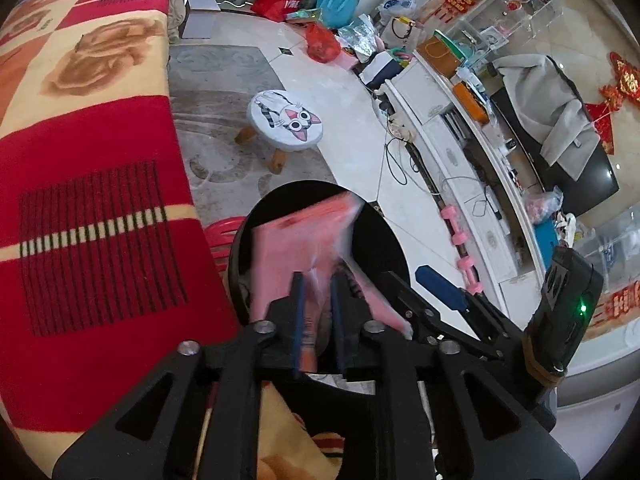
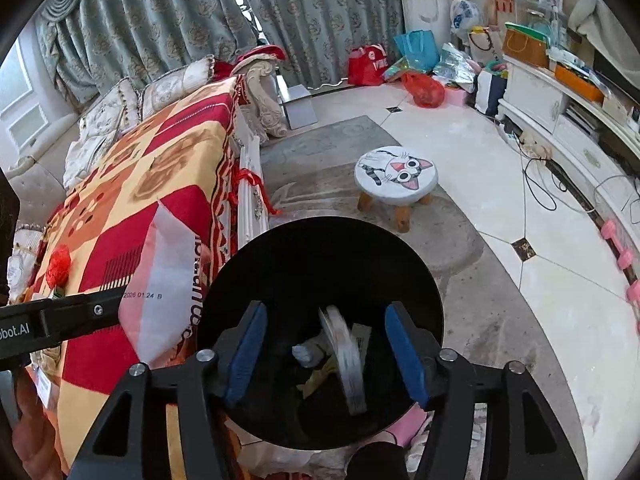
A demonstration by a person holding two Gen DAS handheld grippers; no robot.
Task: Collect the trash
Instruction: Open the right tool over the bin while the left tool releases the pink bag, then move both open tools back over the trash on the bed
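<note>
We hold both grippers over a black trash bin [image 2: 320, 264] that stands beside a table draped in a red-and-yellow blanket [image 1: 92, 208]. Much is hard to read: the bin's depths are dark, and the scraps at its bottom [image 2: 316, 364] — something grey-white, something yellowish — cannot be identified. The pale object [image 2: 346, 364] between the right gripper's [image 2: 326, 354] fingers is smeared by motion; we take it for a crumpled wrapper, apparently in mid-air below the tool, touching neither blue pad [image 2: 404, 354]. That gripper's jaws stand spread well apart, with nothing pinched.

In the left wrist view the pink-and-white plastic bag [image 1: 304, 240] is also blurred, its upper edge streaked. It stands up just ahead of the left gripper [image 1: 318, 308], over the bin's mouth, with its lower end running down between the two fingers. The jaws are narrowly parted; whether the pads still press the bag we cannot tell for certain, though a slim gap shows either side of it. From the right wrist view, the same bag hangs to the left of our right tool at the bin's rim, printed lettering and a date stamp partly legible, the rest cut off by the bin.

Ahead of both tools, well apart, a small stool with a cartoon cat face [image 2: 394, 176] sits on a grey rug [image 2: 332, 148].
</note>
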